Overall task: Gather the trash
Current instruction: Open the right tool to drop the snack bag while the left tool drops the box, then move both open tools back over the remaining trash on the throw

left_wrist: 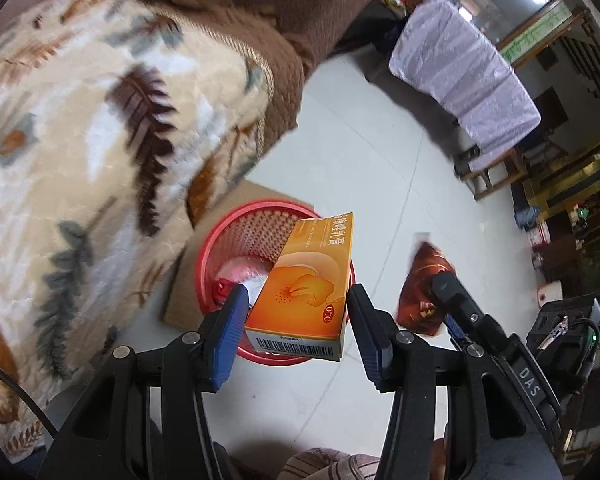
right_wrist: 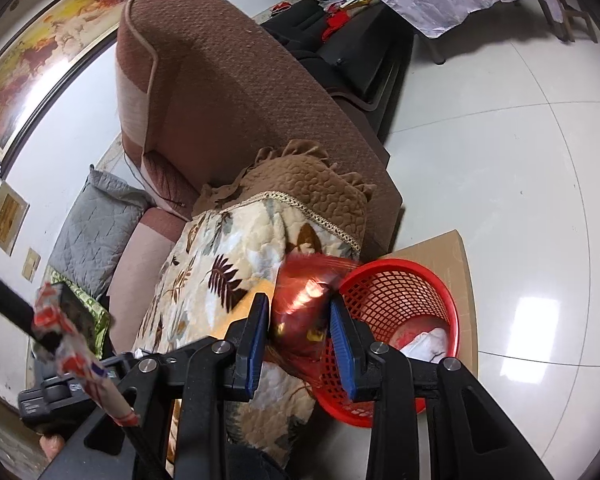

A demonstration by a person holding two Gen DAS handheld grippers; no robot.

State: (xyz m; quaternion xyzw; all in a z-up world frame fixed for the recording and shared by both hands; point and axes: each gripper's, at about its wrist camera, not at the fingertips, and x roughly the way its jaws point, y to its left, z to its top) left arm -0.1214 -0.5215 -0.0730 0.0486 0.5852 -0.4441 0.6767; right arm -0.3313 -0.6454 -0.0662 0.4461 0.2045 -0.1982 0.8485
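Orange medicine box [left_wrist: 304, 284] sat between the parted left gripper [left_wrist: 296, 312] pads (contact unclear) above the red basket [left_wrist: 220, 248]; red foil wrapper [right_wrist: 300, 304] was pinched by the right gripper [right_wrist: 300, 340].

brown sofa [right_wrist: 228, 92] beside pale tiled floor [right_wrist: 520, 184] | leaf-print blanket [left_wrist: 80, 152] draped over sofa seat | grey quilted cushion [right_wrist: 88, 224] at far end | framed painting [right_wrist: 40, 60] on wall | lilac-covered chair [left_wrist: 464, 76] well apart | cardboard sheet [right_wrist: 460, 256] flat on floor
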